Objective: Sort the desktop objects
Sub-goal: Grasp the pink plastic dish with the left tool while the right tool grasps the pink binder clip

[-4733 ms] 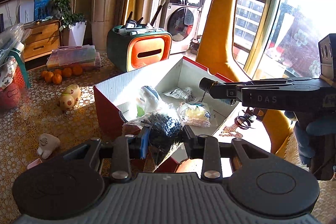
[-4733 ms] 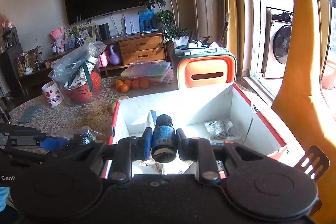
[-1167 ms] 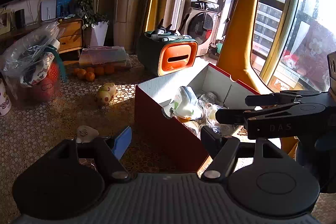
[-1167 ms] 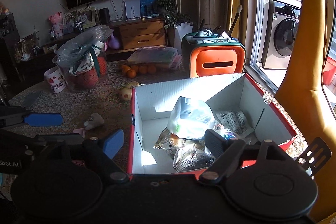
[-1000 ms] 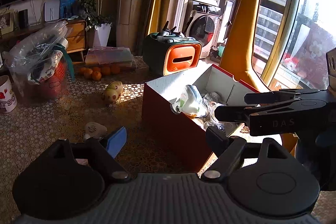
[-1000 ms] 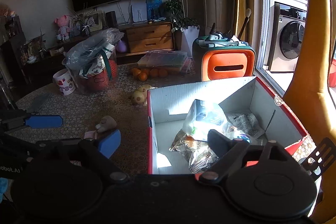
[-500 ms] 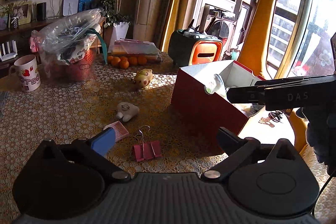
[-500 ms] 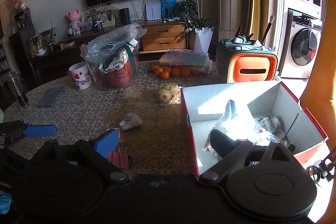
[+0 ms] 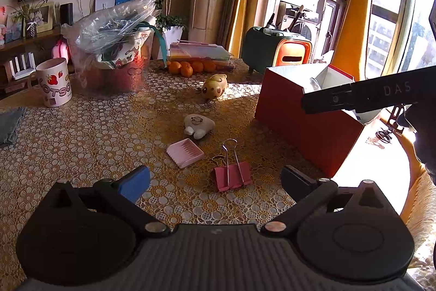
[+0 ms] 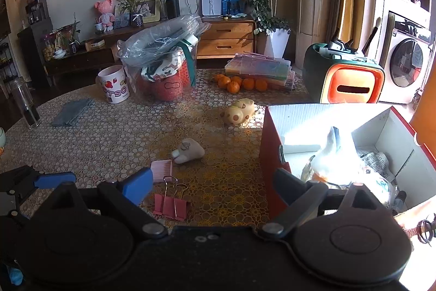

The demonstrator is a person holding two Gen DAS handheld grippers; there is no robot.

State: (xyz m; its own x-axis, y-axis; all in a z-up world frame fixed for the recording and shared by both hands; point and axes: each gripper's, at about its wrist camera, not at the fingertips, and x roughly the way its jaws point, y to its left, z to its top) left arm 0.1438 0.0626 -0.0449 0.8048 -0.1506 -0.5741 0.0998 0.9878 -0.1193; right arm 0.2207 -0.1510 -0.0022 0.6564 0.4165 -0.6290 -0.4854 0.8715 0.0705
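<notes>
My left gripper (image 9: 215, 180) is open and empty just above the table, with a pink binder clip (image 9: 231, 176) lying between its fingertips but untouched. Beyond the clip lie a small pink comb (image 9: 185, 152) and a beige toy figure (image 9: 198, 125). The red cardboard box (image 9: 305, 124) stands to the right. My right gripper (image 10: 212, 187) is open and empty near the box's left wall (image 10: 268, 154); bagged items (image 10: 335, 162) fill the box. The binder clip (image 10: 171, 205), comb (image 10: 162, 167) and beige toy (image 10: 188, 151) also show in the right wrist view.
A yellow spotted toy (image 9: 215, 87), oranges (image 9: 188, 68), a strawberry mug (image 9: 55, 86), a plastic tub with bags (image 9: 114, 56) and a green-orange organizer (image 9: 278, 49) stand further back. A grey cloth (image 10: 72, 108) and a glass bottle (image 10: 26, 102) sit at the left.
Both grippers have pulled back and left from over the box. The left one has sunk toward the table, bringing the binder clip and comb into view between its opened fingers.
</notes>
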